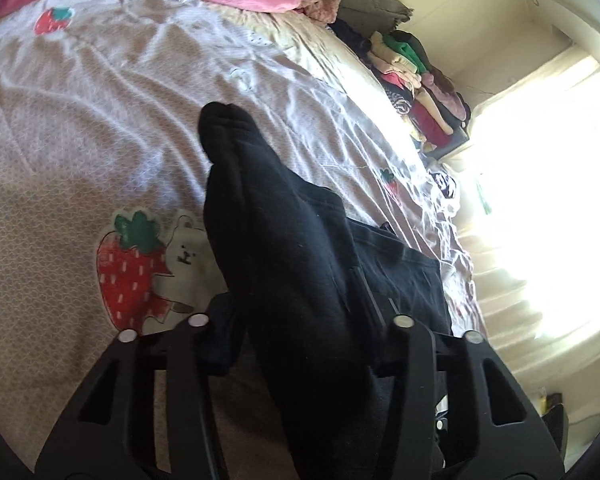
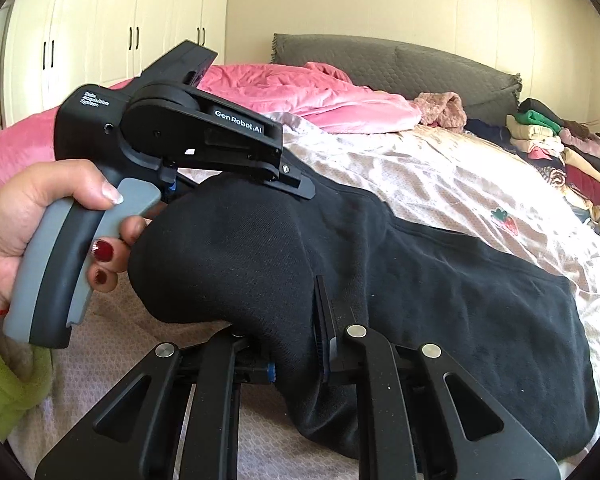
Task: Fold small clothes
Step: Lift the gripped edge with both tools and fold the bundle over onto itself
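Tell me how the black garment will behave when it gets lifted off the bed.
Probably floppy: the black garment drapes and sags over the left claw. Likely thick and a bit heavy, judging by its bulky rounded folds. Its matte knit probably won't slip on the bedsheet.

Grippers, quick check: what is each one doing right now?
Left gripper: shut on the black garment.
Right gripper: fingers buried in the same garment; open or shut cannot be told.

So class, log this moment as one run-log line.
step: folding | left gripper: shut on black cotton garment | right gripper: shut on garment | surface: strawberry-print bedsheet
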`<state>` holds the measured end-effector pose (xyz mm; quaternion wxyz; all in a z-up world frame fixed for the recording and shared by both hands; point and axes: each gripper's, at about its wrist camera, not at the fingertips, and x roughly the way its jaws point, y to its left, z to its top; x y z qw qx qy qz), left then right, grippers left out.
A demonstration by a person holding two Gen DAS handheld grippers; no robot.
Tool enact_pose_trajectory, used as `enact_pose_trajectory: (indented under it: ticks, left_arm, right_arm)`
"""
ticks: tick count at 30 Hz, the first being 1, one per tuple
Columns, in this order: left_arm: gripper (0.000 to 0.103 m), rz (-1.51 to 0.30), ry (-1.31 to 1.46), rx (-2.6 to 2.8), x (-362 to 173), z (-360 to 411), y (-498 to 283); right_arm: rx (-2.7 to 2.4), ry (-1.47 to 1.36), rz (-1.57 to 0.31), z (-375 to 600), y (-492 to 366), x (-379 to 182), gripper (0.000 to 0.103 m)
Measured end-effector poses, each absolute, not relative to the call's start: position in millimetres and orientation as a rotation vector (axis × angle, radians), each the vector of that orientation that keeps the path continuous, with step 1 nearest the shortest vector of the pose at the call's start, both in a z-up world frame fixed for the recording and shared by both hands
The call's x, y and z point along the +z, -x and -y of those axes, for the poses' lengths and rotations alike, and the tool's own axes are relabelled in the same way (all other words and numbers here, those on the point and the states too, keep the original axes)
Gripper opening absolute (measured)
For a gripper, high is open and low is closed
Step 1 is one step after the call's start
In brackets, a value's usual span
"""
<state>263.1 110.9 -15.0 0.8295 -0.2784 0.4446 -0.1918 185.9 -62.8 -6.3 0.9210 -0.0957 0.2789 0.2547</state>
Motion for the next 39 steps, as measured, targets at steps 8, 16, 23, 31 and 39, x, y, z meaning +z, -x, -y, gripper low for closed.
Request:
enact_pose_trajectory:
  ticks: [8, 16, 23, 31, 39]
  left_arm:
    - [0.028, -0.875, 0.499, -0.41, 18, -80, -246]
    - [0.028, -0.83, 0.46, -0.414, 51, -25, -232]
    - [0.028, -0.857, 0.385, -0.4, 58, 24, -233]
    - [0.028, -0.904, 0.328, -0.354, 45, 56, -239]
    - [0.033, -0.924, 0.302, -0.325, 40, 75, -243]
  right_arm:
    - [0.5, 0.135, -0.539, 88, -169, 5, 0.012]
    - [0.457, 0.048, -0.509, 140, -155, 22, 0.012]
    - [0.409, -0.054, -0.505, 186, -150, 25, 0.012]
    - [0.396, -0.153, -0.549, 217, -149, 11, 0.012]
    - [0.397, -0.223, -0.582, 230, -149, 0, 0.012]
